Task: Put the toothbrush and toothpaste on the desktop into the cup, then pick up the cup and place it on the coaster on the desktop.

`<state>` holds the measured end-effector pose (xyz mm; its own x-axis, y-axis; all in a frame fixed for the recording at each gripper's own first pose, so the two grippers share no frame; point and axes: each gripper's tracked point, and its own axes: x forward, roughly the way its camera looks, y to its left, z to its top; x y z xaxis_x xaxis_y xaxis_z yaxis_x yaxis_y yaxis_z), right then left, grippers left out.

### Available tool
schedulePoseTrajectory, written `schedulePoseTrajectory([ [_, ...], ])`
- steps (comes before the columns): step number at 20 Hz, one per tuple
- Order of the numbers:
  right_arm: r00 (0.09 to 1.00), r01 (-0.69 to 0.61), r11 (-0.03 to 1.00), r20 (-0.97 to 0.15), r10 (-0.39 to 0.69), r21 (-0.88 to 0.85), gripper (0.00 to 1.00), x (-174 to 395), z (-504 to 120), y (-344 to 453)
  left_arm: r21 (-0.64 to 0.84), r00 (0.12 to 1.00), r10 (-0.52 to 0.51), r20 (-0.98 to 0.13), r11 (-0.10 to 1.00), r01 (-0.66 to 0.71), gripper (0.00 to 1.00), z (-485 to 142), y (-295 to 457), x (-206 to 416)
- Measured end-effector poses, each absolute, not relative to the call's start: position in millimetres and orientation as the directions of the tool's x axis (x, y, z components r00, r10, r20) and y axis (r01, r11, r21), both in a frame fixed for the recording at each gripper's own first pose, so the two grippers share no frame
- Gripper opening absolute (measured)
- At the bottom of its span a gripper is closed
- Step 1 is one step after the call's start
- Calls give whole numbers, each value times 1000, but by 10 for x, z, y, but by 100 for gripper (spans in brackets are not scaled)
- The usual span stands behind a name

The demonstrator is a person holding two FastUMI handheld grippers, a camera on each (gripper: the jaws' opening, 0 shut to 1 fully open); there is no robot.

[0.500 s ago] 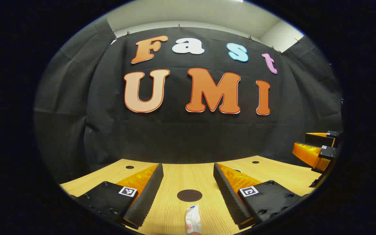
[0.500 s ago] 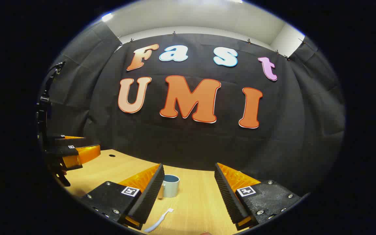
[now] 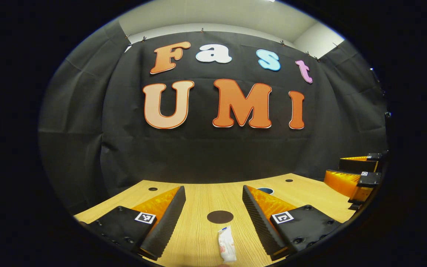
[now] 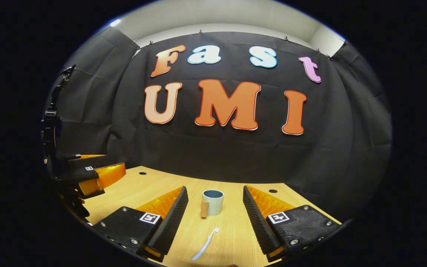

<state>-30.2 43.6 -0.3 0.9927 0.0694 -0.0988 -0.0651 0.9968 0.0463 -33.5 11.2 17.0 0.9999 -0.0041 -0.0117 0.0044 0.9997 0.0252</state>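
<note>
left gripper [image 3: 213,218] released, jaws wide, toothpaste [image 3: 227,248] on desk between them, coaster [image 3: 219,217] just beyond. right gripper [image 4: 215,218] released, toothbrush [image 4: 205,244] between jaws, cup [image 4: 212,202] behind. tube likely soft, light: pinch mid-body. brush probably stiff, thin: take handle.

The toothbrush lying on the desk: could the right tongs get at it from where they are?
Probably yes. The toothbrush lies flat on the desktop between the open right tongs, nearer than the cup, with nothing across the way.
</note>
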Motion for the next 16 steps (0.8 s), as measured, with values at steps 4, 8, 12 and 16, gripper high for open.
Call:
schedulePoseTrajectory([
  [4, 986, -99, 993, -129, 105, 57, 89, -273, -53, 512, 14, 1000, 4, -26, 1000, -3, 98, 198, 146, -314],
  [8, 974, -117, 991, -189, 128, 68, 89, -137, -244, 508, 4, 999, -12, -53, 1000, 12, 98, 159, 124, -166],
  [12, 947, -120, 988, -286, 144, 100, 87, 14, -532, 462, 5, 989, -29, -142, 1000, 30, 98, -41, 97, 5],
  [16, 907, -109, 988, -396, 142, 106, 83, 83, -847, 416, -13, 960, -45, -277, 999, 43, 98, -418, 89, 160],
])
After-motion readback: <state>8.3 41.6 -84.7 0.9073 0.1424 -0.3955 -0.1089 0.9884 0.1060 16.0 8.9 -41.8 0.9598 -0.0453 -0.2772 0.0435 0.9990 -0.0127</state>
